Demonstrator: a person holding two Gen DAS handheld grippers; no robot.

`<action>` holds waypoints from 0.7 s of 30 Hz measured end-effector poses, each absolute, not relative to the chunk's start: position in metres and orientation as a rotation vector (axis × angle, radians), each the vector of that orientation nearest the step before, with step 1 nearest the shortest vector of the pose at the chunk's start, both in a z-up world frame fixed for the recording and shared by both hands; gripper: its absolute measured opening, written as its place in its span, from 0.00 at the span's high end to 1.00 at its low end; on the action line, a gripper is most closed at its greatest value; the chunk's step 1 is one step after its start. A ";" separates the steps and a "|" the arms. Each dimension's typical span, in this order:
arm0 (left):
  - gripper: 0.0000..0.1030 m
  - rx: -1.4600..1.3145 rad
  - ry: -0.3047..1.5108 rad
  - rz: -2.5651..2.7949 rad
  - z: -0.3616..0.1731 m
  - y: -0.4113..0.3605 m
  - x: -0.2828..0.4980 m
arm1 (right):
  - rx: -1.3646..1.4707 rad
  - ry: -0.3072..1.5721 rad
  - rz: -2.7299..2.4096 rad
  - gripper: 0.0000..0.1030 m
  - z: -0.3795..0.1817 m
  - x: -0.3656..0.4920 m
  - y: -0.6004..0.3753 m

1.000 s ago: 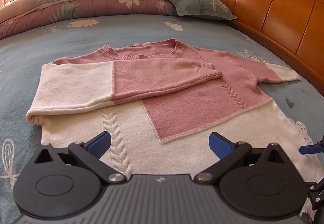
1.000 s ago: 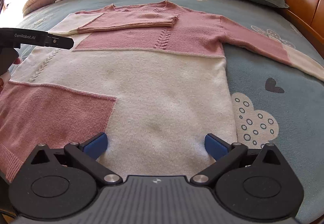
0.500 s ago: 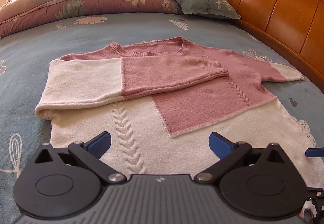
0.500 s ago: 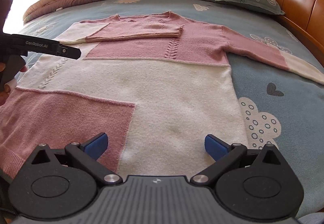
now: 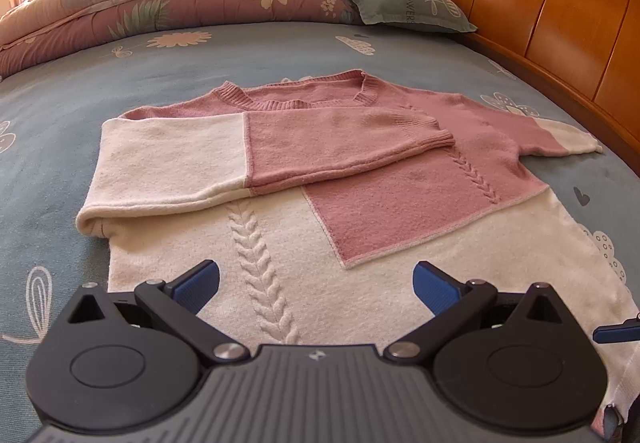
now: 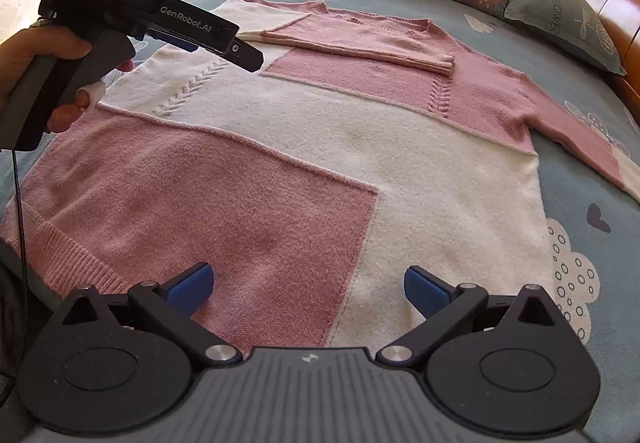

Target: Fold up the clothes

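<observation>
We are folding the sweater [image 6: 320, 147] lying flat on the bed [image 6: 580, 203]. One sleeve [image 5: 320, 147] is folded in. Both grippers, left [image 5: 316, 285] and right [image 6: 308, 289], are spread apart, holding nothing. Next we are reaching for the sleeve at two o'clock [image 6: 580, 139].

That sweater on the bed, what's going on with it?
A person is folding the pink and cream sweater laid flat on the bed. One sleeve is already folded across the chest; the other sleeve is stretched out. The left hand-held gripper and right hand-held gripper are open, holding nothing.
</observation>
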State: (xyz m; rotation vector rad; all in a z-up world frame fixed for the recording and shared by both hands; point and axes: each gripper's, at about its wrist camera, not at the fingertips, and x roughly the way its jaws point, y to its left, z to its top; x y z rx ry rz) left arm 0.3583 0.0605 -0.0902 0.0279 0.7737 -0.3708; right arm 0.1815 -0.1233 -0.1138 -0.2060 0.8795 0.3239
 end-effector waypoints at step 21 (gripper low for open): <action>0.01 0.024 0.785 -0.369 -0.091 0.062 0.360 | -0.351 0.863 0.598 0.00 -0.122 0.189 -0.028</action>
